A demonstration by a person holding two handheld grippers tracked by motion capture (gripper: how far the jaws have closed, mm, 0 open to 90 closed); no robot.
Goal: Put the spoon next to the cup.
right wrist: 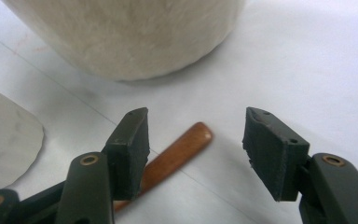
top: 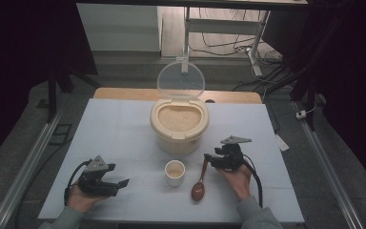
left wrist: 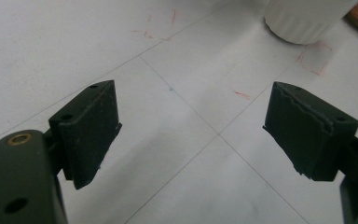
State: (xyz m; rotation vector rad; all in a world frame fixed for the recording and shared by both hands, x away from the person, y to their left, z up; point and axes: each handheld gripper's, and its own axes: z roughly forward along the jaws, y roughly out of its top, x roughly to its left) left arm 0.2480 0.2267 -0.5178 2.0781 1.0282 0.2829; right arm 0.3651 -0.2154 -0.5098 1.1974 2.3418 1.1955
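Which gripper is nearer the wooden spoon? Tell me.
Right. The right gripper stands open around the handle of the wooden spoon; the left gripper stands open on the far side of the cup.

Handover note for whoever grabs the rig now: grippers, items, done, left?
Left gripper: open, empty, low over the table, left of the cup.
Right gripper: open, jaws straddling the wooden spoon handle, pads not on it.
Spoon lies flat right of the cup. Rice container behind, lid up.
Done: cup holds some rice.
Left: probably more scoops or closing the lid; unclear.

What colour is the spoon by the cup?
Reddish-brown wood spoon; the high view shows it best.
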